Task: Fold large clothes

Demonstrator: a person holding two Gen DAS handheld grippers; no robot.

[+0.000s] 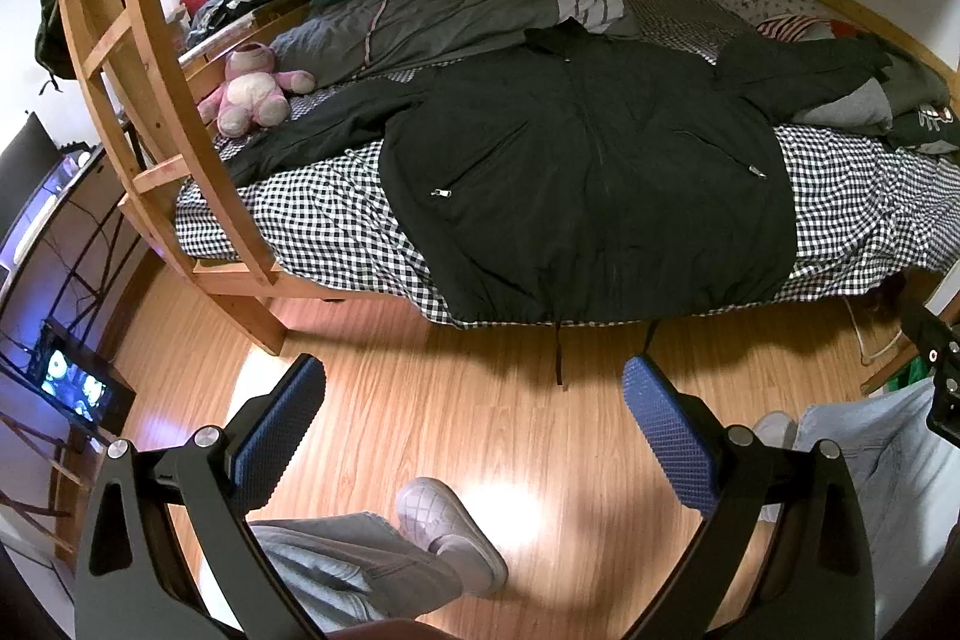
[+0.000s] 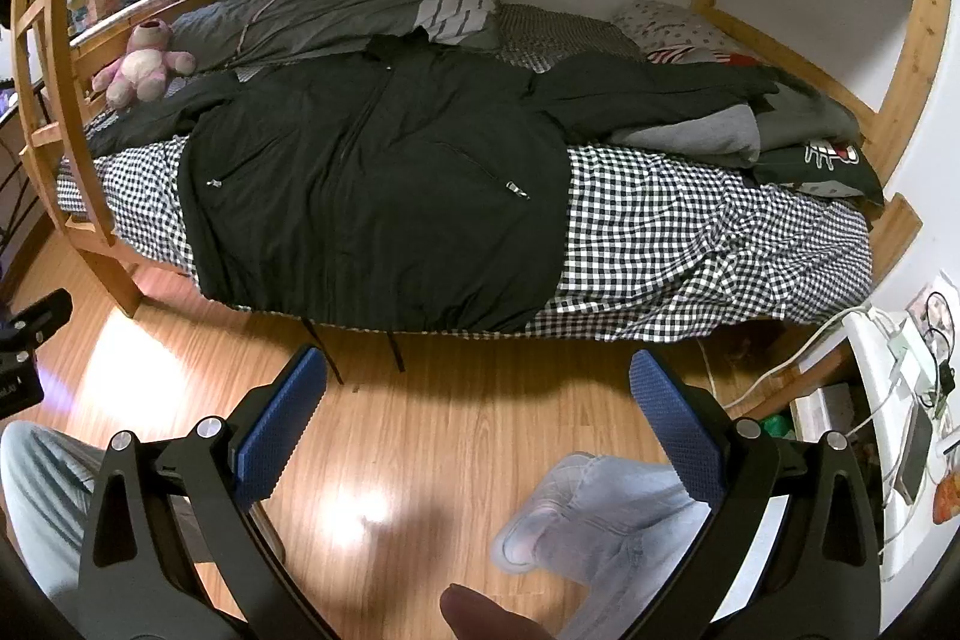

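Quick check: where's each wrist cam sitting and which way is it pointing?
Left wrist: on the left gripper, held above the wood floor, facing the bed with the black jacket; open blue fingers, a trouser leg and a slipper show.
Right wrist: on the right gripper, same height, facing the bed from further right; open fingers, a slipper and a fingertip show.
Shared: jacket, checked sheet, pink plush toy, each other's gripper at the frame edge.

Jacket [image 1: 576, 172] lies on bed [image 1: 870, 220], plush toy [image 1: 252, 91] left.
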